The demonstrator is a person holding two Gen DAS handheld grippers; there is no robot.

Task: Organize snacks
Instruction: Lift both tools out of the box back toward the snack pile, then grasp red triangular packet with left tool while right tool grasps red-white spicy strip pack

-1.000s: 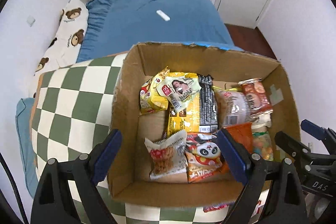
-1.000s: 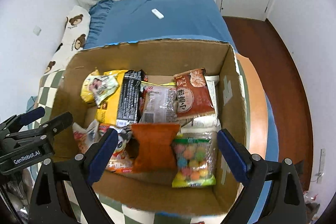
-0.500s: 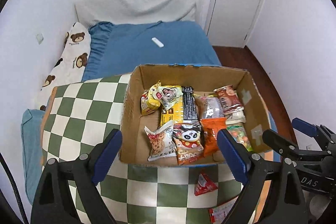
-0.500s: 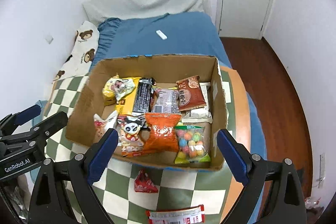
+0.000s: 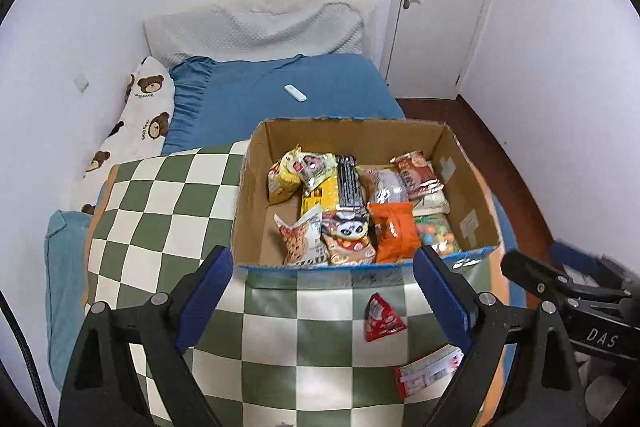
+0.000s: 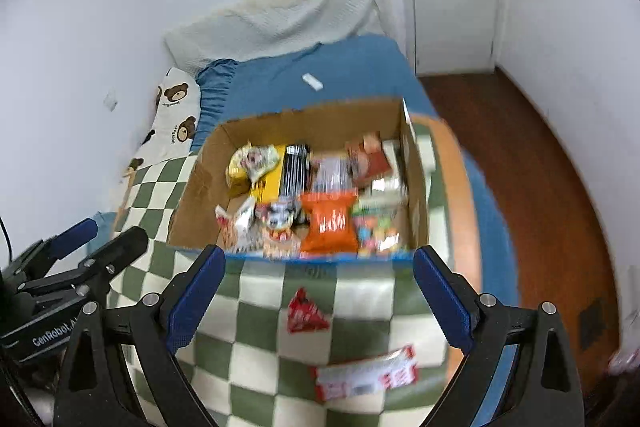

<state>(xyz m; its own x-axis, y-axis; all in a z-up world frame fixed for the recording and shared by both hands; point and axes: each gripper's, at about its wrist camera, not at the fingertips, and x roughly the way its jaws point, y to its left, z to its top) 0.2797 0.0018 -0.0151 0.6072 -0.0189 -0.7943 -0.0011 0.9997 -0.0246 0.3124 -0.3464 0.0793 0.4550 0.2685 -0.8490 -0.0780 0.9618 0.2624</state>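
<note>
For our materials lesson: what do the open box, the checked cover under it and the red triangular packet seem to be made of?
Box: brown corrugated cardboard, matt; creased walls, tape patches, raw cut rim.
Checked cover: probably woven or quilted fabric, matt; it drapes softly over the edge.
Red triangular packet: likely plastic or foil film, slightly glossy; crimped seams and printed surface, though the exact film cannot be told.

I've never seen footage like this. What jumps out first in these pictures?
A cardboard box crammed with bright snack packets sits at the far end of a green-and-white checkered cloth, with a blue bed behind it. On the cloth in front of the box lie a red triangular packet and a red-and-white packet. At the bottom, two blue-padded grippers, left gripper and right gripper, stand open and empty.
</note>
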